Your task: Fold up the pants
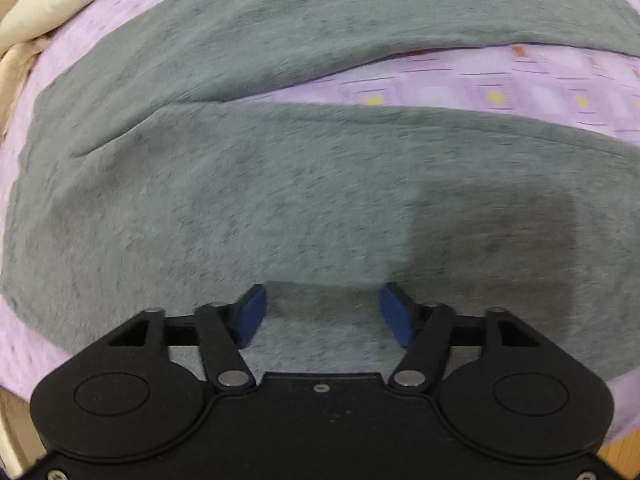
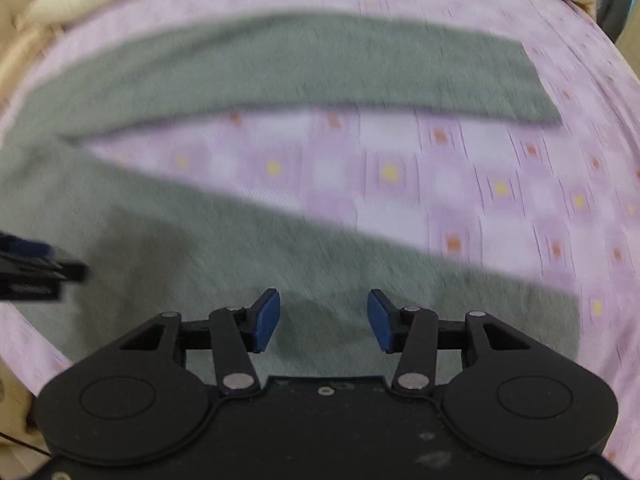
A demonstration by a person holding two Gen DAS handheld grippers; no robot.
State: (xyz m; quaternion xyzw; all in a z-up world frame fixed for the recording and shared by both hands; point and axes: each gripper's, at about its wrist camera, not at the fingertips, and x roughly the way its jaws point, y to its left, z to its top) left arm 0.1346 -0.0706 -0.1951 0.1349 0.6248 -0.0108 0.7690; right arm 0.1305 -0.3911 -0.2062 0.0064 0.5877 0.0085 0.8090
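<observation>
Pants (image 1: pixel 248 208) lie flat on the sheet (image 1: pixel 520 84), legs spread in a V w/ bare sheet between them. Long axis runs left-right across both views: waist end toward the left, cuffs toward the right.

L gripper (image 1: pixel 322 314) hangs over the wide upper part of the near leg, close to where the legs join. Jaws stand wide, nothing between the pads (image 1: pixel 252 314), fabric just beyond them.

R gripper (image 2: pixel 323 320) hangs over the same near leg further toward the cuff end; that cuff edge (image 2: pixel 576 320) sits off to its right. Jaws apart, nothing held. Far leg (image 2: pixel 304 68) lies well apart, across the sheet gap. L gripper's tip shows at the left edge of the right view (image 2: pixel 44 270), so the two sit side by side along the near leg.

Judgement: fold not started. Near leg is right under both tools; the far leg is the reach. R is nearer the cuffs, L nearer the waist. Both views blurred, so can't tell if the pads touch cloth.
</observation>
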